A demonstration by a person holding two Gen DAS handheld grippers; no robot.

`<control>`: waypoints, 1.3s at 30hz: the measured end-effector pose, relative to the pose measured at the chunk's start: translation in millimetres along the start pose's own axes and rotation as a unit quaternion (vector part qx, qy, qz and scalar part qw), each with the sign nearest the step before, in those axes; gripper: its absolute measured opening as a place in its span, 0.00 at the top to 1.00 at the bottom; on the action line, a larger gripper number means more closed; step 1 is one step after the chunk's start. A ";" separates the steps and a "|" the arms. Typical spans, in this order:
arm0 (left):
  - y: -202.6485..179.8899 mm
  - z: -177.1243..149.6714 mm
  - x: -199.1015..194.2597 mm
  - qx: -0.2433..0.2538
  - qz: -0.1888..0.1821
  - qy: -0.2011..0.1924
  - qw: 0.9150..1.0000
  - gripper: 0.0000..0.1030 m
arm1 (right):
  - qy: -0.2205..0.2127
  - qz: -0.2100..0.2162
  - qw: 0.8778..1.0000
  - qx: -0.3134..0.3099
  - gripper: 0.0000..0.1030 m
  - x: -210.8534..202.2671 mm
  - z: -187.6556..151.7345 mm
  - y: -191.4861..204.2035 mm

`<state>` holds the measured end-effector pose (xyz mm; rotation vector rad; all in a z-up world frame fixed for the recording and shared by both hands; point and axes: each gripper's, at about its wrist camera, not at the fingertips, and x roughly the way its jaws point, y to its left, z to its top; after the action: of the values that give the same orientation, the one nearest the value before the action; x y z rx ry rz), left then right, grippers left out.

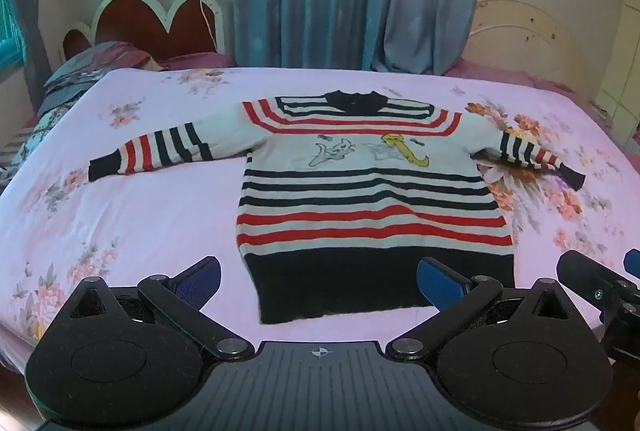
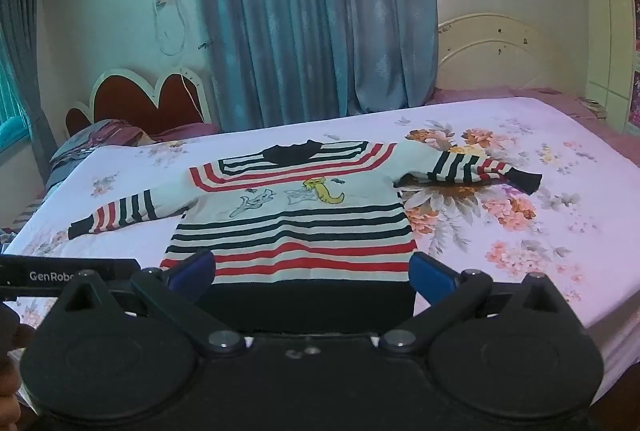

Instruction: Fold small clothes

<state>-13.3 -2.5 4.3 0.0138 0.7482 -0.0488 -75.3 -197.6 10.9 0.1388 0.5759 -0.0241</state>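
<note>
A striped sweater is lying flat, front up, on the flowered bed, both sleeves spread out to the sides. The left tool and the right tool are hovering near its dark hem, each gaping wide and gripping nothing.

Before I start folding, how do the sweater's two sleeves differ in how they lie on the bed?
The left sleeve lies flat on plain pink sheet, stretched out nearly straight; the right sleeve bends down at its dark cuff. The right sleeve also rests over the bedsheet's large flower print and looks slightly raised, with shadow under it, while the left sleeve hugs the sheet. Both are spread away from the body, unfolded, with the same striped pattern and dark cuff.
</note>
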 end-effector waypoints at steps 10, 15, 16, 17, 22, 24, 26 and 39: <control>-4.1 -6.4 6.2 0.009 0.003 0.004 1.000 0.00 | -0.004 0.001 1.000 0.002 0.01 8.4 -8.9 -3.0; -3.3 -5.5 8.3 0.010 0.004 0.006 1.000 0.00 | -0.003 0.001 1.000 0.002 0.01 10.3 -9.5 -3.7; -3.5 -5.7 8.3 0.010 0.004 0.006 1.000 0.00 | -0.002 0.001 1.000 0.003 0.01 11.0 -9.5 -4.1; -3.7 -5.8 9.1 0.011 0.004 0.007 1.000 0.00 | -0.002 0.001 1.000 0.004 0.01 11.7 -9.9 -4.4; -5.7 -7.0 11.8 0.015 0.003 0.010 1.000 0.00 | 0.000 -0.002 1.000 0.006 0.01 14.0 -11.0 -6.7; -5.8 -6.3 11.9 0.016 0.004 0.010 1.000 0.00 | 0.000 -0.002 1.000 0.007 0.01 13.5 -11.2 -6.8; -5.4 -5.9 12.3 0.017 0.004 0.009 1.000 0.00 | -0.001 -0.003 1.000 0.007 0.01 13.2 -11.2 -5.9; -5.1 -4.6 13.8 0.018 0.006 0.009 1.000 0.00 | 0.000 -0.002 1.000 0.007 0.01 14.0 -11.1 -6.3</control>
<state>-6.6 -8.0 -8.4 0.0524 0.7658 -0.0511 -69.9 -202.0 -6.8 0.1510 0.5762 -0.0313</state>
